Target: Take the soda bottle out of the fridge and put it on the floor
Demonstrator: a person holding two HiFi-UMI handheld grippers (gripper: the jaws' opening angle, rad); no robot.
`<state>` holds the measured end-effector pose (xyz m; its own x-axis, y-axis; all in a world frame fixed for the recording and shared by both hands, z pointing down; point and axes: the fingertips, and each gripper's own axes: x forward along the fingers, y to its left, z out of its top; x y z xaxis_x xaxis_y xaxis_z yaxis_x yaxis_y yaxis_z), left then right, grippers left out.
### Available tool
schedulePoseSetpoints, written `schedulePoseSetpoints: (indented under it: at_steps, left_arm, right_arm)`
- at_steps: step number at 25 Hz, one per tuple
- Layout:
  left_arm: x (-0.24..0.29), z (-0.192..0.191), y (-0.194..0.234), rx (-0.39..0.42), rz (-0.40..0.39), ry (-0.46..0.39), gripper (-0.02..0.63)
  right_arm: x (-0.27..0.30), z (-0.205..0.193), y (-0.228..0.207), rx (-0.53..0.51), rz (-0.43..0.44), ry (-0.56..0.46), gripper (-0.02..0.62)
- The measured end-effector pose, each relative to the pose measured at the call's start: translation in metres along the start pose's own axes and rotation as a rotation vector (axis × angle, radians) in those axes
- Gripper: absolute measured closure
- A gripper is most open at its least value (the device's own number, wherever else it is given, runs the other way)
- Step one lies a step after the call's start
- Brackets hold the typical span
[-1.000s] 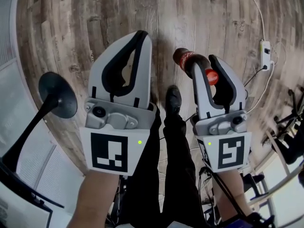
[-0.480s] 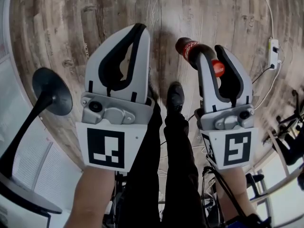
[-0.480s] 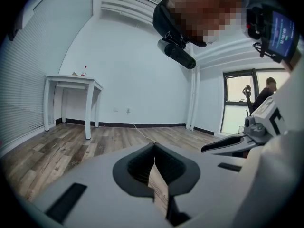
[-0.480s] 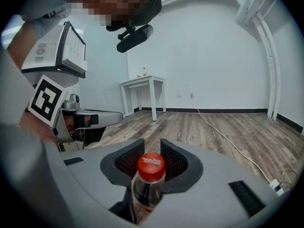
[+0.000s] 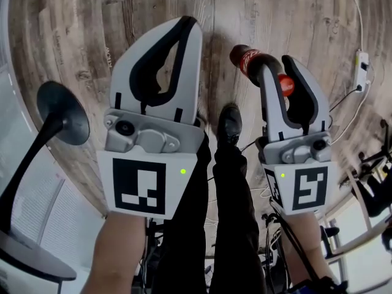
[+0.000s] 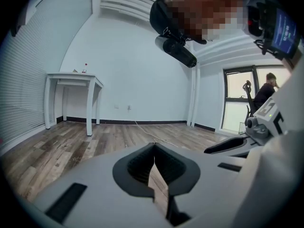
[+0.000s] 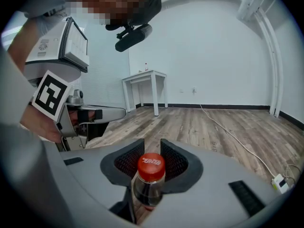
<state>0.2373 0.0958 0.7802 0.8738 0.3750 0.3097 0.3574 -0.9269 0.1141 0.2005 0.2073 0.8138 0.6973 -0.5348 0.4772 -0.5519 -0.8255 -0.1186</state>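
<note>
Both hands have come down a bit closer to the floor, and the bottle has come down with them.

Nearest is the white and black left gripper (image 5: pixel 185 24). Its jaws are closed tip to tip and nothing is between them. It just rides along next to the other one, so I think it is not needed for this job right now.

Beside it, the white and black right gripper (image 5: pixel 277 66) has its jaws about half way open, squeezing the thin neck of the small plastic soda bottle with dark drink and a red cap (image 5: pixel 250 61). The cap sits just on the near side of the pads. That is a good place to hold it, because the wider cap should stop the bottle from slipping through. The bottle's fat end sticks out past the jaws and tips down, so the bottom can meet the ground first.

Below, a black shoe (image 5: pixel 229 124) stands on the grey-brown wooden plank floor (image 5: pixel 122 17). The bottle is in the air above these planks, not touching them yet.

Far off stands a white table (image 6: pixel 71 80) by the wall. No fridge shows.
</note>
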Motion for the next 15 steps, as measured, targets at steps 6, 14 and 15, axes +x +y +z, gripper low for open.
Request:
schedulePoseSetpoints:
  at_steps: [6,14,15]
  left_arm:
    - [-0.001,-0.015,0.006,-0.011,0.015,0.006,0.589]
    - [-0.006,-0.03,0.008,-0.002,0.013,0.028,0.589]
    - [-0.007,-0.033,0.009,0.001,0.013,0.032,0.589]
  right_arm:
    - [0.01,-0.017,0.0,-0.007,-0.005,0.003,0.476]
    - [0.023,-0.034,0.007,-0.019,0.006,0.009,0.476]
    - [0.024,-0.038,0.009,-0.02,0.009,0.012,0.476]
